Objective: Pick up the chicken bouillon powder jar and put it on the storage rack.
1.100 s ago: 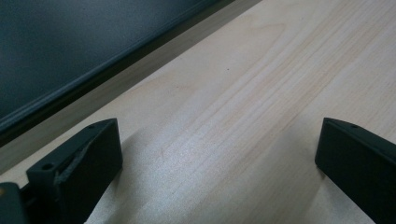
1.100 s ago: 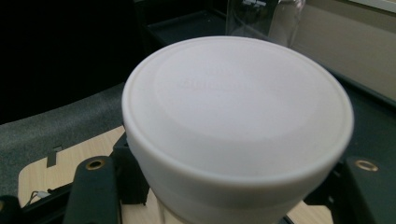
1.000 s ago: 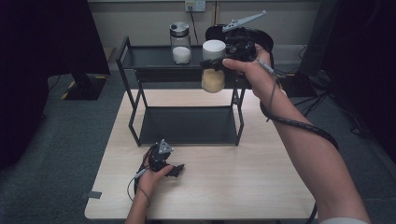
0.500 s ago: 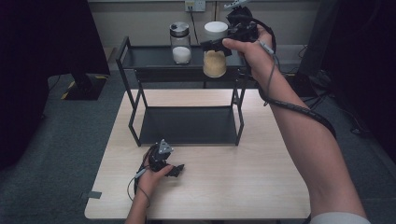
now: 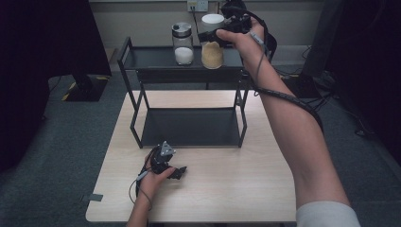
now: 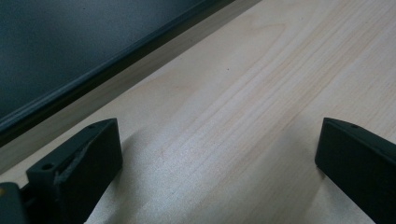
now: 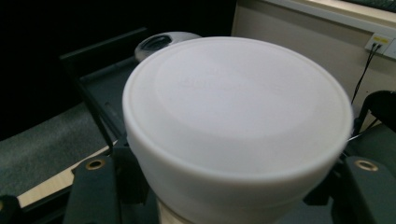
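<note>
A jar with a white lid and tan contents [image 5: 212, 47] hangs over the top shelf of a black two-tier rack [image 5: 142, 59], with my right gripper [image 5: 211, 34] shut on it just under the lid. Whether its base touches the shelf I cannot tell. In the right gripper view the white lid [image 7: 236, 116] sits between my right gripper [image 7: 233, 191] jaws. Just left of it stands a glass jar of white powder with a silver lid [image 5: 182, 43], whose lid [image 7: 163, 42] shows behind. My left gripper [image 5: 176, 171] rests open on the table; my left gripper [image 6: 219, 158] has bare wood between its jaws.
The rack stands at the back of the light wooden table [image 5: 236, 189]; its lower shelf [image 5: 189, 127] holds nothing. The rack's dark edge [image 6: 93, 79] runs close to the left gripper. A wall with a socket [image 5: 197, 5] lies behind, and grey carpet surrounds the table.
The right hand has carried the tan jar up and toward the back, from the rack's front right to beside the white-powder jar over the top shelf. The left gripper has stayed put.
</note>
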Demonstrator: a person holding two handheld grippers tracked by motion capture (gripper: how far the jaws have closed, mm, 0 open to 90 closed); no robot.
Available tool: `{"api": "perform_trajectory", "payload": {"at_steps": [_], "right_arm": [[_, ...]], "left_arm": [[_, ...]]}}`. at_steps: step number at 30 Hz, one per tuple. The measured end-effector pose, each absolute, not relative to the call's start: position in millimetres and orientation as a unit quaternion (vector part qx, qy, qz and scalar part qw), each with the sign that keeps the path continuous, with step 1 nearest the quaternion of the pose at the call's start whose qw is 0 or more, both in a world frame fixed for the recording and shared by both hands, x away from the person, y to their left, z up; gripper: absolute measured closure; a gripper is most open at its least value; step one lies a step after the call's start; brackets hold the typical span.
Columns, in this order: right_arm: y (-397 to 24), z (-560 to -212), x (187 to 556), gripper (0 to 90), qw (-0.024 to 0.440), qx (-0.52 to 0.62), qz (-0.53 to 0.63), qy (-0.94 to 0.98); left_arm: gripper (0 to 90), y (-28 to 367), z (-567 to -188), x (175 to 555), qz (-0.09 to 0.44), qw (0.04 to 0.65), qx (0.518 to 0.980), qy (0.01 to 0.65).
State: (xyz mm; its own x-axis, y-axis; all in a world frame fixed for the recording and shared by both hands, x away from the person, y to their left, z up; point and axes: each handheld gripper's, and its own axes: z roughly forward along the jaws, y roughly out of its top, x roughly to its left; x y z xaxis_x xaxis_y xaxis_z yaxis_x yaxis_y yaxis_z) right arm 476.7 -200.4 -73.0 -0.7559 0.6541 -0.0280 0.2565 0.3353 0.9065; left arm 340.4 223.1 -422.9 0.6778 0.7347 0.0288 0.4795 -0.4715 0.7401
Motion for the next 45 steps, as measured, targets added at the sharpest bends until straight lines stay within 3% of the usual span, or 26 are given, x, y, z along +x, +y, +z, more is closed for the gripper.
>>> {"api": "perform_trajectory", "payload": {"at_steps": [18, 35, 42, 45], "right_arm": [[-189.8, -77.3, 500.1, 34.5, 0.209, 0.305, 0.498, 0.784], [-187.2, -86.4, 492.4, 33.6, 0.224, 0.305, 0.501, 0.779], [-181.7, -84.1, 485.9, 10.6, 0.227, 0.318, 0.489, 0.78], [-181.9, -83.7, 482.7, 6.5, 0.228, 0.322, 0.486, 0.78]], "left_arm": [[0.0, 223.1, -423.0, 340.4, 0.174, 0.366, 0.84, 0.362], [0.0, 223.1, -423.0, 340.3, 0.174, 0.366, 0.84, 0.361], [0.0, 223.1, -423.0, 340.3, 0.175, 0.366, 0.84, 0.362], [0.0, 223.1, -423.0, 340.3, 0.175, 0.366, 0.84, 0.361]]}}
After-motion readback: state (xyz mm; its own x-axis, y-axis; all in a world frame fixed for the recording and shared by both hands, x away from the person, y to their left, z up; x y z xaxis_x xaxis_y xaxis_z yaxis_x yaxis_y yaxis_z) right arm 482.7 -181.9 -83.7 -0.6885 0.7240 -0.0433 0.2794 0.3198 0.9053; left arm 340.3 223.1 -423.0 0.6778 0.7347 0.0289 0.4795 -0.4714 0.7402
